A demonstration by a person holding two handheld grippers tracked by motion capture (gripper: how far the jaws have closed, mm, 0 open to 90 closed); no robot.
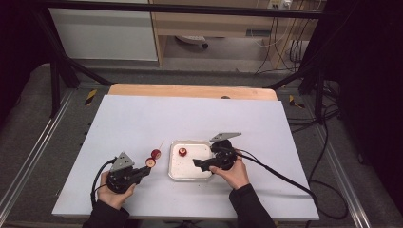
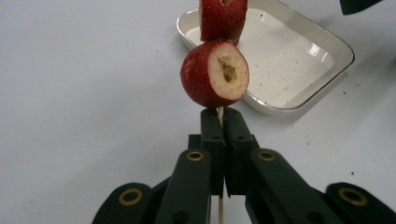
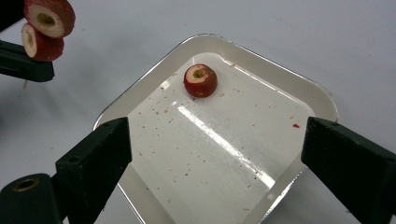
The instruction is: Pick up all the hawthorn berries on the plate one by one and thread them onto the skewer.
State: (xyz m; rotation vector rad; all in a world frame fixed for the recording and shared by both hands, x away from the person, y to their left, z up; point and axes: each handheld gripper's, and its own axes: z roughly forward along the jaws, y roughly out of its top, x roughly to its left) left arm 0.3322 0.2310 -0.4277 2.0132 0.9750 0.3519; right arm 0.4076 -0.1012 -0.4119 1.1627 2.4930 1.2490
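Note:
My left gripper (image 2: 222, 116) is shut on a thin wooden skewer (image 2: 220, 212). Two cored red fruits are threaded on it just beyond the jaws, the near one (image 2: 215, 73) and a second (image 2: 223, 18) farther along. In the high view this skewer with its fruits (image 1: 153, 157) is held left of the white tray (image 1: 177, 176). My right gripper (image 3: 217, 140) is open, hovering over the tray (image 3: 322, 100) with nothing between its jaws. One cored red fruit (image 3: 200, 80) lies in the tray's far corner, ahead of the jaws.
The tray sits near the middle of a white table top (image 1: 142, 118), with a wooden strip (image 1: 190, 90) along the far edge. Red crumbs speckle the tray floor. Black cables (image 1: 285, 178) trail from the right gripper across the table's right side.

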